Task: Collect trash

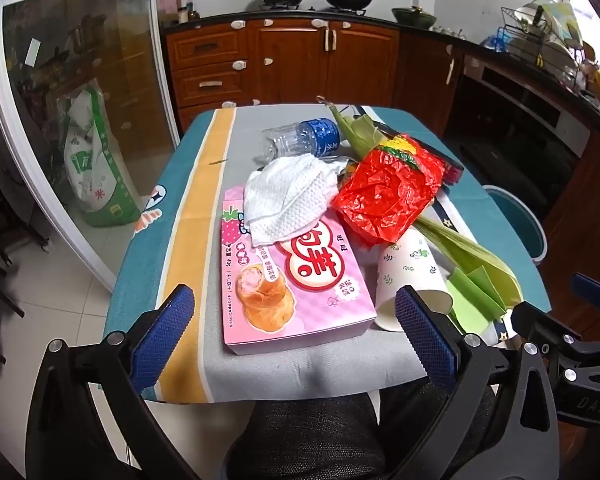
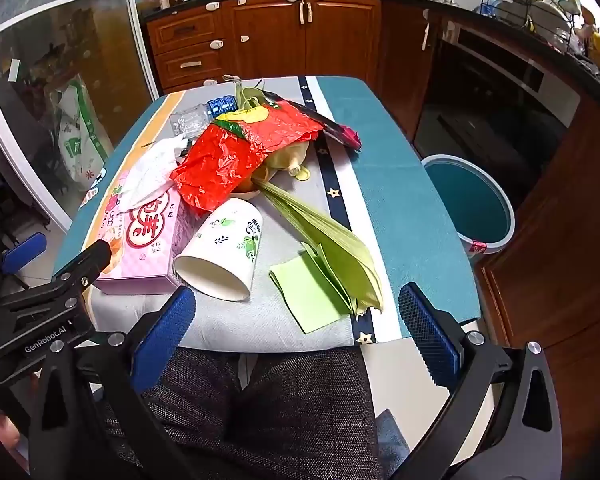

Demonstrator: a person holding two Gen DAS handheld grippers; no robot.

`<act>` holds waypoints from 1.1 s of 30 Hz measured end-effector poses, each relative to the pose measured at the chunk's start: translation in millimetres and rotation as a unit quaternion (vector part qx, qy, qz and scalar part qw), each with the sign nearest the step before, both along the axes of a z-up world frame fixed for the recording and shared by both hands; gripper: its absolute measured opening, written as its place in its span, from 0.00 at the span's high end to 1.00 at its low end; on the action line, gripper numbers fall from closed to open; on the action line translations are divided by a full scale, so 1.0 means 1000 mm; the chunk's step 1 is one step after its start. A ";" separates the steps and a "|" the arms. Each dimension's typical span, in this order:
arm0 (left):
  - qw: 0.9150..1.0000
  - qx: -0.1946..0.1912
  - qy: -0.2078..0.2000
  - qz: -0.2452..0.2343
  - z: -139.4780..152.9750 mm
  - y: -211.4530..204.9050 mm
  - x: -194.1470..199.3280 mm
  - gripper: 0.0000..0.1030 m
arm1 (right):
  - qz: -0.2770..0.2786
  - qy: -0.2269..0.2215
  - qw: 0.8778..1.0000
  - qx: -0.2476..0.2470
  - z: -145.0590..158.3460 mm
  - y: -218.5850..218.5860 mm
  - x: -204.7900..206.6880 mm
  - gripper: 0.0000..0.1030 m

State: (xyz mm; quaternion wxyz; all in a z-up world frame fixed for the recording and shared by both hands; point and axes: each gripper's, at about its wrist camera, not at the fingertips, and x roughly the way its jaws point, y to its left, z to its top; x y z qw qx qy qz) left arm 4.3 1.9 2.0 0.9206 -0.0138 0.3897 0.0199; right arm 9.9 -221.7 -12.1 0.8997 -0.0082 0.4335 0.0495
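Kitchen cabinets ring our cloth-covered table [image 2: 400,184], where every piece of trash lies uncollected: pink snack box [image 1: 292,280], paper cup [image 2: 224,248], red plastic bag [image 2: 240,152], tissue [image 1: 288,200], water bottle [image 1: 300,138] and corn husks [image 2: 324,240]. Our left gripper [image 1: 300,336] and right gripper [image 2: 300,328] gape wide, holding nothing. Beside the table, the teal bin [image 2: 470,200] looks empty; we judge everything remains to do.

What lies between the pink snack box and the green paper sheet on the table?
In the right wrist view, a paper cup lies on its side between the pink snack box and the green paper sheet.
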 end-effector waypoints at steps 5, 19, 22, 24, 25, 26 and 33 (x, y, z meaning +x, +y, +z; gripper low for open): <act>1.000 0.006 0.002 0.001 -0.002 -0.003 -0.001 0.03 | -0.002 0.004 1.000 0.000 0.000 0.001 0.001 0.05; 1.000 0.009 0.004 0.001 -0.005 -0.005 0.001 0.03 | -0.003 0.010 1.000 0.002 -0.001 0.001 0.002 0.05; 1.000 0.007 0.005 0.001 -0.005 -0.006 0.001 0.03 | -0.003 0.013 1.000 0.002 -0.002 0.000 0.002 0.05; 1.000 0.008 0.005 0.001 -0.005 -0.005 0.000 0.03 | -0.003 0.014 1.000 0.001 -0.004 0.002 0.003 0.05; 1.000 0.008 0.005 0.001 -0.005 -0.004 0.000 0.03 | -0.003 0.013 1.000 0.001 -0.005 0.002 0.003 0.05; 1.000 0.008 0.005 0.001 -0.005 -0.004 0.000 0.03 | -0.003 0.013 1.000 0.001 -0.005 0.002 0.003 0.05; 1.000 0.009 0.006 0.001 -0.005 -0.004 0.000 0.03 | -0.005 0.015 1.000 0.003 -0.007 0.002 0.003 0.05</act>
